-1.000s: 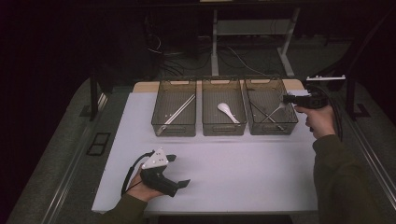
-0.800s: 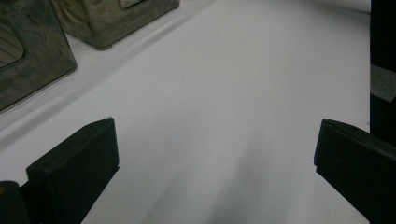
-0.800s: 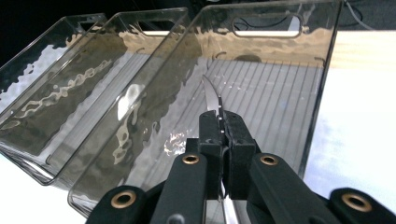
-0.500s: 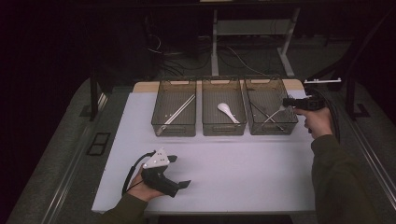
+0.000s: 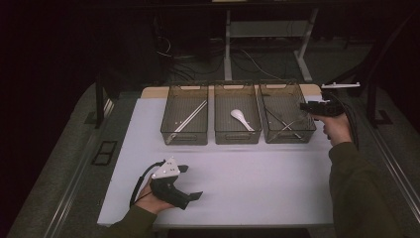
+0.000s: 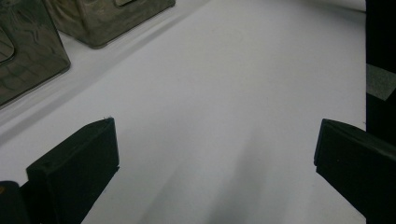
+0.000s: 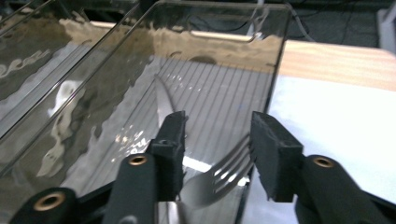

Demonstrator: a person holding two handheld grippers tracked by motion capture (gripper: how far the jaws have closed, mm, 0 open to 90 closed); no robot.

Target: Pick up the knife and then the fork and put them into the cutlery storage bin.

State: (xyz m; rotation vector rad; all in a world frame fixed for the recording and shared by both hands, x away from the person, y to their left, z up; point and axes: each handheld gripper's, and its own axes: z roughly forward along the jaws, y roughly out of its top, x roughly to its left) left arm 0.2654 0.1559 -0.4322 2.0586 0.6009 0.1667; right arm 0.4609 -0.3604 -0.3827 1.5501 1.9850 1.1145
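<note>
A white table (image 5: pixel 277 173) is filling the middle of the high view, and we are seeing 3 clear bins (image 5: pixel 237 121) lining up across its upper centre, the middle 1 holding a white spoon (image 5: pixel 241 119). The left gripper (image 5: pixel 193 182) is resting at lower left, the right gripper (image 5: pixel 303 105) at the right bin's edge.

In the left gripper view, jaws are standing wide apart over bare table.

In the right gripper view, we are looking past parted jaws at a fork (image 7: pixel 219 179) lying in the bin, unclamped.
</note>
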